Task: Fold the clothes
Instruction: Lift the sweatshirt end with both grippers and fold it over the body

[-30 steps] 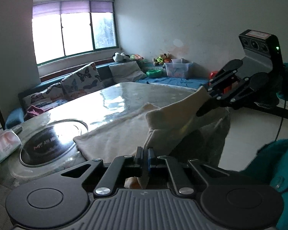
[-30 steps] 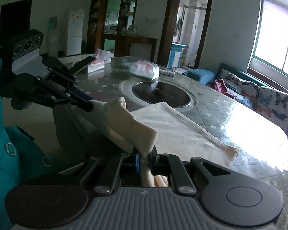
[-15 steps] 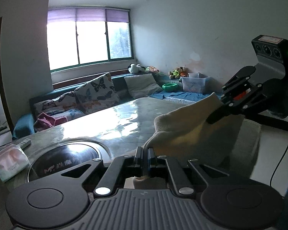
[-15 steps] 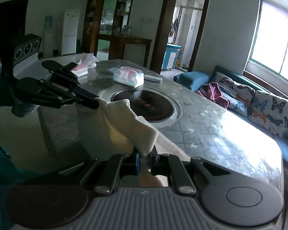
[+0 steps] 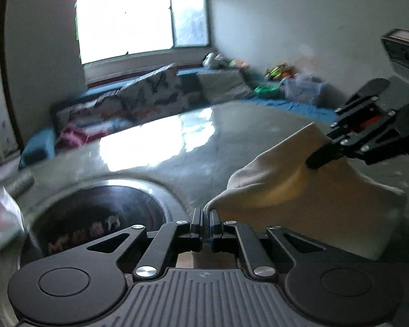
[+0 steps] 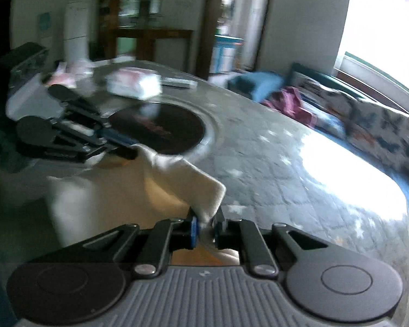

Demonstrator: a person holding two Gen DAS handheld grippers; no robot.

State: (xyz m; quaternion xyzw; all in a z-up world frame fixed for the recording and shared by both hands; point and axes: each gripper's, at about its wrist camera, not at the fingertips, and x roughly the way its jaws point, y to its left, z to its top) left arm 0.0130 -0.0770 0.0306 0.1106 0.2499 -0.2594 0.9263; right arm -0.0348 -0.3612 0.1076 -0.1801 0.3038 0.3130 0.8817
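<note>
Glass tabletop [image 5: 193, 147] w/ round burner [image 5: 95, 218]; left gripper [image 5: 205, 218] & right gripper [image 6: 204, 223] both clamped on cream cloth [image 5: 300, 190], hanging taut btwn them.

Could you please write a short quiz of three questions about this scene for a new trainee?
1. True or false: both grippers are shut on the cream cloth.
2. What dark round thing is set into the table?
3. Which gripper pinches the cloth nearer that round thing: A the left gripper, B the right gripper?

Key:
1. True.
2. An inset cooktop.
3. A.
</note>
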